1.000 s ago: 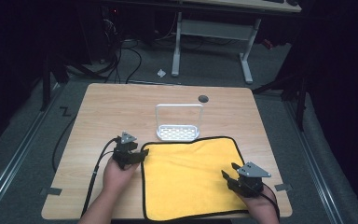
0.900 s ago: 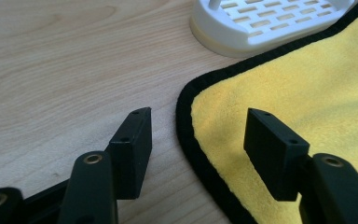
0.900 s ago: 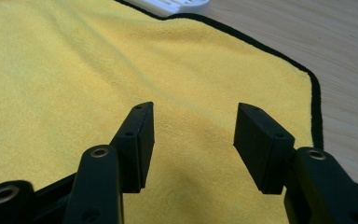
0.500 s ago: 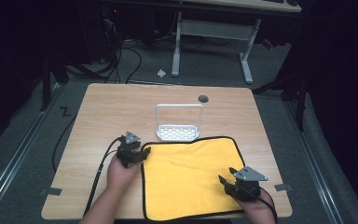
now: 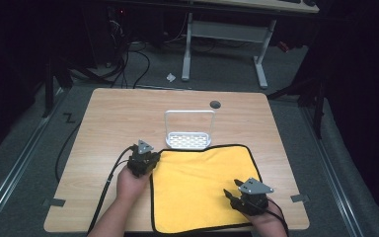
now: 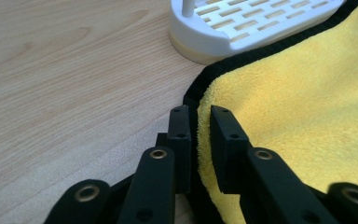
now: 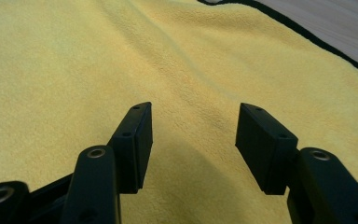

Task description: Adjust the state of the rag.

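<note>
- Change since the earlier high view: the left claw point(image 5: 148, 159), which stood just off the cloth's far-left corner, now sits on that corner, and its jaws have just been closing with the hem between them.
- Left claw state: in the left gripper view point(image 6: 199, 140) the two black pads stand nearly together, pinching the black-bound edge of the yellow cloth point(image 6: 307, 107); judged a grip on the corner.
- Meaning for the work: with the corner caught, a lift or fold of the cloth appears ready to begin; the fold itself is not yet made.
- Right claw point(image 5: 234, 196): over the near-right part of the cloth, jaws apart; the right gripper view point(image 7: 193, 140) shows bare yellow pile between the pads, nothing held.
- Location of the cloth point(image 5: 202, 185): flat on the near half of the wooden table point(image 5: 113, 113), between the two hands.
- Surroundings: a white slotted rack point(image 5: 189, 133) with an upright hoop handle stands at the cloth's far edge, touching or just beside the hem, near the gripped corner; it could catch a corner swung forward. A dark round grommet point(image 5: 215, 104) lies farther back.
</note>
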Demonstrator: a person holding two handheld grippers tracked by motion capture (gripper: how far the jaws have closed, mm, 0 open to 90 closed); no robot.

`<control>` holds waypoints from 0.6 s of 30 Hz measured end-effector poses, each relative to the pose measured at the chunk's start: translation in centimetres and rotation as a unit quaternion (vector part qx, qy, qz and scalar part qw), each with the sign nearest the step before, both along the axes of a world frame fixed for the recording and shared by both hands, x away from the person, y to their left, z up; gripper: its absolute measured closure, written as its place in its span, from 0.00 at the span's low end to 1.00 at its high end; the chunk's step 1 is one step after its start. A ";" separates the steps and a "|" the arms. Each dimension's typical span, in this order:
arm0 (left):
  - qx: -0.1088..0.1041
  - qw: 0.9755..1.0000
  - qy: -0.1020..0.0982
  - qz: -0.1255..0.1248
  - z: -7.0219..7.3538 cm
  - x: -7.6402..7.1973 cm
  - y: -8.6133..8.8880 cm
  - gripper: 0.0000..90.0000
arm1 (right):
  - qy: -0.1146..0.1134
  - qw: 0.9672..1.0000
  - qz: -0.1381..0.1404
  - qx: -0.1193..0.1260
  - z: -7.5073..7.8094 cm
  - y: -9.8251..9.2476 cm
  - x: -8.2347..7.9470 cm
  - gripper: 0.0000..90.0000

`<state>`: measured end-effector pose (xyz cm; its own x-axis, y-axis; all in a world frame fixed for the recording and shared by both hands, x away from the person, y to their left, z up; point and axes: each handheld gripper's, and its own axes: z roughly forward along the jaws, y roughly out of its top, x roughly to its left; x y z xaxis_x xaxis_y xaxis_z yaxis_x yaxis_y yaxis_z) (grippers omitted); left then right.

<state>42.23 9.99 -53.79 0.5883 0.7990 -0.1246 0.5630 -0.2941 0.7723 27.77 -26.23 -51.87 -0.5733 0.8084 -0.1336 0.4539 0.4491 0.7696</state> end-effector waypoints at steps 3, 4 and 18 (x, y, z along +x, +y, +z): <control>-0.048 0.998 0.033 0.001 -0.2 0.6 1.0 0.90 | -0.009 1.000 0.007 -0.015 -0.3 0.5 0.2 0.51; -0.046 0.998 0.030 0.001 -0.1 0.5 1.0 0.90 | -0.007 1.000 0.011 -0.017 -0.4 0.7 0.2 0.51; -0.036 0.999 0.021 0.000 -0.1 0.0 0.9 0.90 | -0.007 0.999 0.041 -0.013 -0.1 3.2 1.3 0.43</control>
<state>42.28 10.87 -53.87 0.5817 0.7868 -0.2062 0.5947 -0.2384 0.7678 29.09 -23.08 -51.94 -0.6356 0.7548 -0.1623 0.4040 0.5043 0.7632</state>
